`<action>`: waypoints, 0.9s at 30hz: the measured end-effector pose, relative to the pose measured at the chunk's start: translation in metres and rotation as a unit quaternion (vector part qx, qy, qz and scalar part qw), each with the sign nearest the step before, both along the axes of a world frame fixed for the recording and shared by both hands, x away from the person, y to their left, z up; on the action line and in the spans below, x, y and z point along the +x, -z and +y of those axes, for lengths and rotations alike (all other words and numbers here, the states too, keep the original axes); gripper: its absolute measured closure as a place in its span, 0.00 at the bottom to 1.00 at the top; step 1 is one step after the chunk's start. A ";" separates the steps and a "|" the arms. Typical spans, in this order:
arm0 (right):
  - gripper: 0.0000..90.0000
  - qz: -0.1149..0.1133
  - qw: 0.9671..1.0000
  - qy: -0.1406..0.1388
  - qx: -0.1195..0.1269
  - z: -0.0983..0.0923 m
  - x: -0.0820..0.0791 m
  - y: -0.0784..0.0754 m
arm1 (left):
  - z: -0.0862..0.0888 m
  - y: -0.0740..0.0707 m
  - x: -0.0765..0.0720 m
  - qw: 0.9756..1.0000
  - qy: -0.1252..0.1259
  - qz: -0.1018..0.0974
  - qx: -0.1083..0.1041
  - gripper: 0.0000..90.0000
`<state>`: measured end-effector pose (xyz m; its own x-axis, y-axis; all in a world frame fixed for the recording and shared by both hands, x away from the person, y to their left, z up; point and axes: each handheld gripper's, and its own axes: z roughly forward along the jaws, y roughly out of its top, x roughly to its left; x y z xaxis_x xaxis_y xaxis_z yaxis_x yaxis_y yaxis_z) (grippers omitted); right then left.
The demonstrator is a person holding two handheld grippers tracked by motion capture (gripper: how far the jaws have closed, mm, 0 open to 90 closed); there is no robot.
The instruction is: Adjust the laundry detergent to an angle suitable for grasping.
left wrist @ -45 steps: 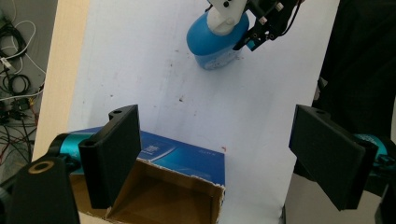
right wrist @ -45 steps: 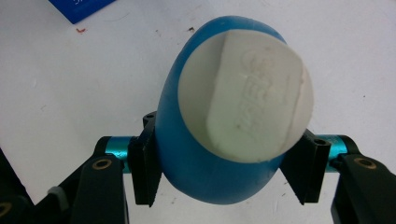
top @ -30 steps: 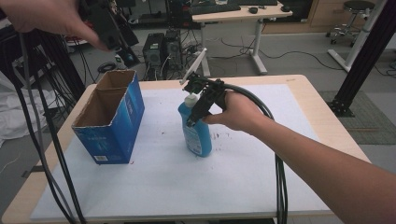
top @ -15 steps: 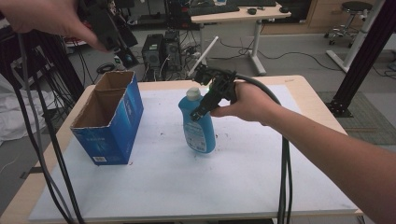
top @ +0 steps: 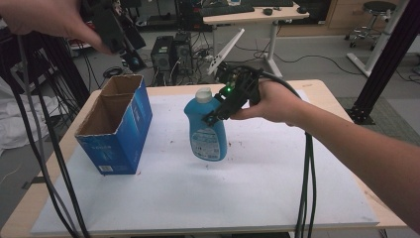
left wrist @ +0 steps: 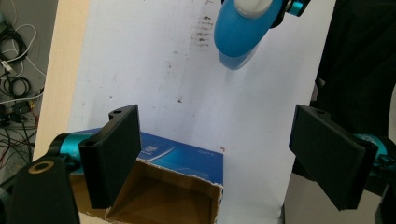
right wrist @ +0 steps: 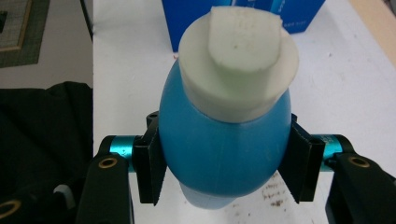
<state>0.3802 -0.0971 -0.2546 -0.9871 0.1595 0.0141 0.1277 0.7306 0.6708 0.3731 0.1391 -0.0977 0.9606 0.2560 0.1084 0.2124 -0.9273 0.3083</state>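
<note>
- The blue bottle (top: pixel 206 128) looks like smooth, rigid plastic, probably moderately heavy if full and slippery on its rounded shoulders.
- The right claw (top: pixel 214 115) clamps it below the white cap (right wrist: pixel 238 60), a sensible hold.
- The bottle hangs tilted just above the counter (top: pixel 277 198), right of the open box (top: pixel 116 126).
- A second ago it stood lower; the jaws have tightened slightly.
- The left claw (left wrist: pixel 217 154) gapes empty above the box.

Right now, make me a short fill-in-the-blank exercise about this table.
1. The right claw is shut on the blue ____.
2. The bottle has a ____ cap.
3. The blue cardboard box stands with its top ____.
4. The left claw has its jaws ____, with nothing between them.

Missing words: bottle; white; open; open
</note>
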 end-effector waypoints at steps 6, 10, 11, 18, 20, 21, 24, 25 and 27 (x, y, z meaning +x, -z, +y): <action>0.45 0.006 0.999 -0.034 0.021 -0.003 -0.003 0.007 | 0.001 0.001 -0.001 1.000 0.001 -0.001 -0.001 0.19; 0.45 0.009 0.999 -0.045 0.023 -0.005 -0.005 0.014 | 0.000 0.001 -0.002 1.000 0.000 0.001 -0.001 0.19; 0.45 0.007 0.999 -0.049 0.021 -0.005 -0.006 0.015 | 0.000 0.001 -0.002 1.000 0.001 0.001 0.000 0.19; 0.46 0.003 0.998 -0.063 0.017 -0.008 -0.006 0.025 | -0.003 0.002 -0.002 1.000 0.005 0.001 0.001 0.19; 0.46 0.002 0.998 -0.063 0.016 -0.009 -0.006 0.029 | -0.004 0.002 -0.002 1.000 0.006 0.000 0.001 0.19; 0.46 0.004 0.998 -0.063 0.014 -0.009 -0.006 0.031 | -0.004 0.003 -0.002 1.000 0.005 0.001 0.000 0.19; 0.46 0.002 0.998 -0.065 0.013 -0.010 -0.006 0.037 | -0.005 0.003 -0.001 1.000 0.007 0.002 0.003 0.19; 0.46 0.003 0.998 -0.067 0.015 -0.010 -0.006 0.039 | -0.006 0.003 -0.002 1.000 0.006 0.002 0.002 0.19; 0.46 0.003 0.997 -0.070 0.015 -0.010 -0.007 0.042 | -0.006 0.003 -0.001 1.000 0.007 0.003 0.004 0.19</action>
